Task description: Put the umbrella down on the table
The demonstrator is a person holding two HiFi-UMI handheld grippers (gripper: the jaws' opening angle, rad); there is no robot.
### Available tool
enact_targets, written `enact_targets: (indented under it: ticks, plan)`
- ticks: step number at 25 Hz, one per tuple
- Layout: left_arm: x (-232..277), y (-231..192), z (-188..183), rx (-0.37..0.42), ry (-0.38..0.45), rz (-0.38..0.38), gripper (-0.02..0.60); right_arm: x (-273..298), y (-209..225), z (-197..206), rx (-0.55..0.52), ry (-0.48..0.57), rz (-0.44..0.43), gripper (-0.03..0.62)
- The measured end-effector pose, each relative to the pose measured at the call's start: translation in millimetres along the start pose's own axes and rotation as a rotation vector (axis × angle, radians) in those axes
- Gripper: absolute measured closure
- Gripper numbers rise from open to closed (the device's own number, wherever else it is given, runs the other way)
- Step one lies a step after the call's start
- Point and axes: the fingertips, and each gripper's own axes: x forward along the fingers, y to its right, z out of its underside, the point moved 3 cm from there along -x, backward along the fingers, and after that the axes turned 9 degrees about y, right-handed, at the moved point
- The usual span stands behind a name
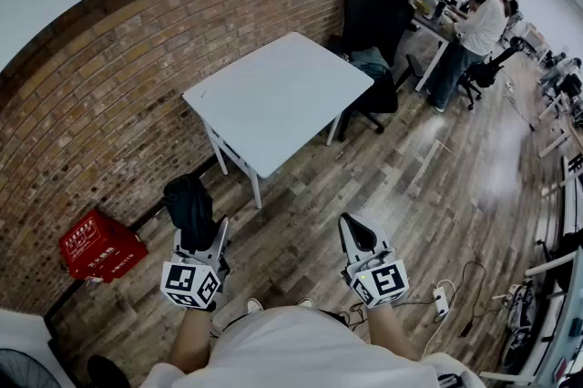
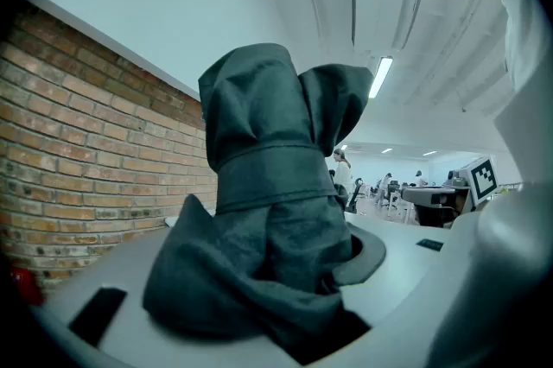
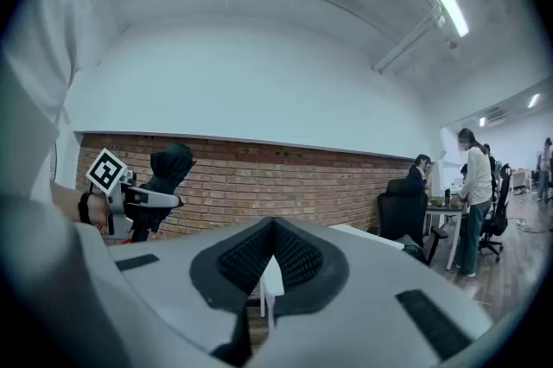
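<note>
This is looking like an open office: far ahead and right of the jaws, people (image 1: 480,26) are standing at desks (image 1: 433,29) beside swivel chairs (image 1: 362,17), and strip lights (image 3: 445,2) are glowing overhead.

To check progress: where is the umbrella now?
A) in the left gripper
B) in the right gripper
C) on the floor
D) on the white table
A: the left gripper is closed on the folded umbrella, which is apart from the white table.

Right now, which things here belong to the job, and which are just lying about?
Job: folded dark umbrella, clamped in the left gripper; white table; right gripper, shut and empty.
Lying about: red crate, black office chair, power strip.
</note>
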Motion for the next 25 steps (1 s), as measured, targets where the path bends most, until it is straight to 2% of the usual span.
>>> enact_targets:
  ticks: [9, 12, 15, 25]
  plan:
    - [6.6, 6.2, 1.4, 0.011, -0.005, -0.001, 0.354, -0.7, 7.6, 4.8, 0.008, -0.003, -0.007, 0.576]
    - [10.1, 11.5, 1.8, 0.011, -0.007, -0.001, 0.356, -3.1, 9.3, 2.6, 0.049, 0.027, -0.029, 0.576]
    - [15.7, 20.4, 1.4, 0.012, -0.008, 0.000, 0.354, -8.1, 17.3, 0.5, 0.093, 0.054, -0.037, 0.576]
    - [33.0, 64.6, 7.9, 0.013, 0.006, 0.002, 0.354, -42.7, 58.9, 4.2, 0.078, 0.053, -0.032, 0.576]
